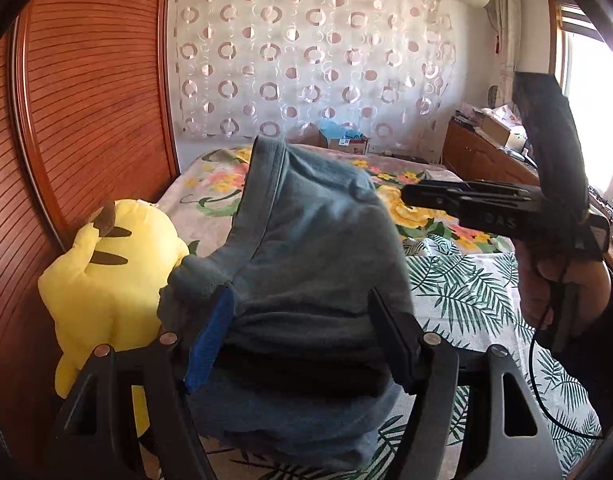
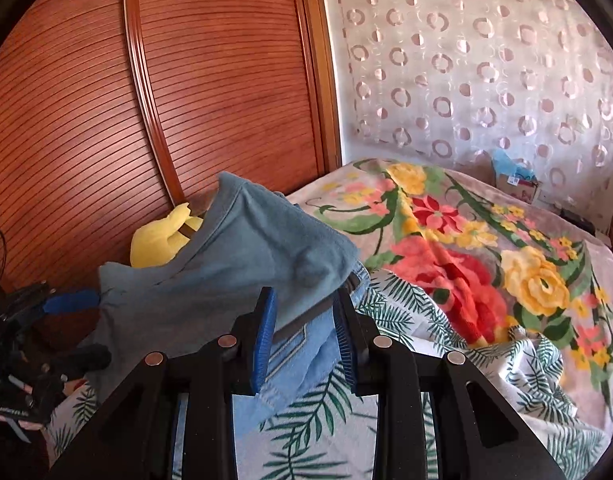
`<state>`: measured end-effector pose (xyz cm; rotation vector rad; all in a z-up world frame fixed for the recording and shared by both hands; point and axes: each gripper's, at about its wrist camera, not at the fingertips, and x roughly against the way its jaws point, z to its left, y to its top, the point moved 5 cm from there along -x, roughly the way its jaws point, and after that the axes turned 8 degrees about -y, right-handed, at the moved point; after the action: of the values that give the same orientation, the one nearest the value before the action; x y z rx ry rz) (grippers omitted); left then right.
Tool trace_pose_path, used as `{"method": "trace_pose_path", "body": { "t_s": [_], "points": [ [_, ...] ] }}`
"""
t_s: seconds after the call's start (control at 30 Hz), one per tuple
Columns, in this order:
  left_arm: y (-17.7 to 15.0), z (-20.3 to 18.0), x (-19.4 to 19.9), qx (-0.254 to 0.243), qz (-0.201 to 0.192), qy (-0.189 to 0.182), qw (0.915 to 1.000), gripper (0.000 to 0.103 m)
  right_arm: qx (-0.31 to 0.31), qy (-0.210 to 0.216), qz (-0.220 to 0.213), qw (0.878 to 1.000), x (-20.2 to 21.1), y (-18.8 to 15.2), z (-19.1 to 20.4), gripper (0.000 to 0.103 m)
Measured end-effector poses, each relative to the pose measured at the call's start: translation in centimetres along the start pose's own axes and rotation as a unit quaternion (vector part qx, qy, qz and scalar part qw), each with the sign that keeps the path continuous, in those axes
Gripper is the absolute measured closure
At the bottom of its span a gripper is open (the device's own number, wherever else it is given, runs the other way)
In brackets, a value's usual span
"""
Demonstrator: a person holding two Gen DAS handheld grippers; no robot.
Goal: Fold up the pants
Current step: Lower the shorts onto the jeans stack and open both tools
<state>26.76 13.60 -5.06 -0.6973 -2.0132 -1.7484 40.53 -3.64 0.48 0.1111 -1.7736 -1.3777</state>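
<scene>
The pants (image 1: 306,264) are blue-grey fleece on one side and light blue denim on the other, held up over the bed. My left gripper (image 1: 302,320) is shut on one bunched edge of the pants; it also shows at the left in the right wrist view (image 2: 82,304). My right gripper (image 2: 306,320) is shut on the waistband edge of the pants (image 2: 242,264), with denim hanging between its blue pads. The right gripper shows in the left wrist view (image 1: 410,196) beside the cloth, held by a hand.
A bed (image 2: 466,248) with a floral blanket and a leaf-print sheet (image 1: 474,288) lies below. A yellow plush toy (image 1: 106,276) sits against the wooden wardrobe (image 1: 98,100) on the left. A cardboard box (image 1: 346,142) and a cluttered cabinet (image 1: 486,152) stand beyond the bed.
</scene>
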Motion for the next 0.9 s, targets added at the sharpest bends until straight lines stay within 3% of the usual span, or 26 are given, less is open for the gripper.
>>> {"method": "trace_pose_path", "body": {
  "t_s": [0.57, 0.63, 0.9],
  "points": [
    [0.3, -3.4, 4.4, -0.031, -0.022, -0.015, 0.9991, 0.014, -0.02, -0.028, -0.034, 0.999, 10.7, -4.3, 0.4, 0.073],
    [0.3, -3.9, 5.0, -0.034, -0.028, -0.021, 0.9988, 0.0, -0.023, -0.031, -0.037, 0.999, 11.7, -4.8, 0.4, 0.073],
    [0.0, -5.7, 7.1, -0.043, -0.046, -0.038, 0.9973, 0.0, -0.028, -0.046, -0.044, 0.998, 14.8, -6.6, 0.9, 0.073]
  ]
}}
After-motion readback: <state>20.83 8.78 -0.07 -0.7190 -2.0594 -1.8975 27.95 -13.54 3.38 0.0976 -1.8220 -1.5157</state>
